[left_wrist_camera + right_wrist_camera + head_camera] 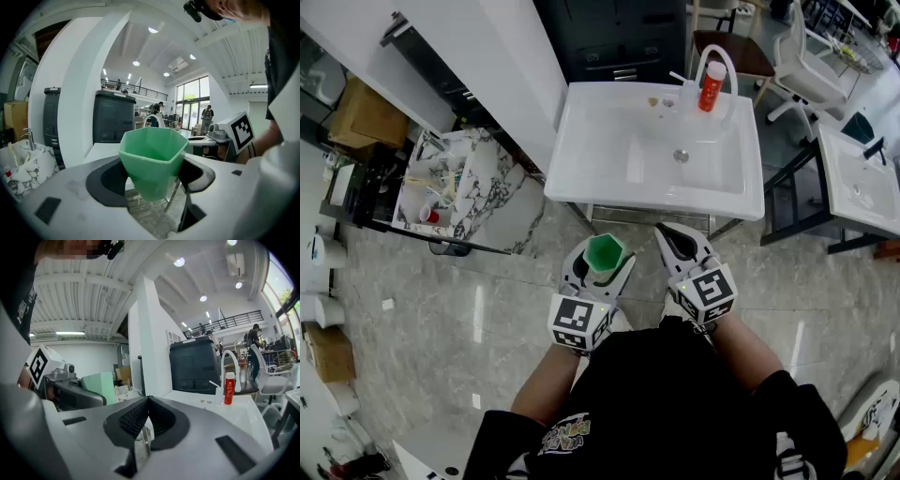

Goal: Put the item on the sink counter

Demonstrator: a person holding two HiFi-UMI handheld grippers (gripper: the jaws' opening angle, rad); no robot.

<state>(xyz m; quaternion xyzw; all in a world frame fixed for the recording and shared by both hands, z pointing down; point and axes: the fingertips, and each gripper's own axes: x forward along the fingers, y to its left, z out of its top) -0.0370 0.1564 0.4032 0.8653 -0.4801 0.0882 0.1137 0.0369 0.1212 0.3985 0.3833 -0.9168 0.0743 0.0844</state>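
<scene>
Holding a green cup (605,253) upright, the left gripper (604,270) has its jaws spread wide around the cup's lower walls, just short of the sink (581,187) front edge. The right gripper (673,236) is closed and empty. Cup looks light, stiff, probably slick: grip gently.

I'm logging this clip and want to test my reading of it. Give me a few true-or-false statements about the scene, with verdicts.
1. The left tongs grip a green cup. True.
2. The cup stands on the sink counter. False: it is held in the air in front of the sink, above the floor.
3. The right tongs hold a red bottle. False: they are shut with nothing in them; the red bottle stands by the tap at the back of the sink.
4. The sink is white. True.
</scene>
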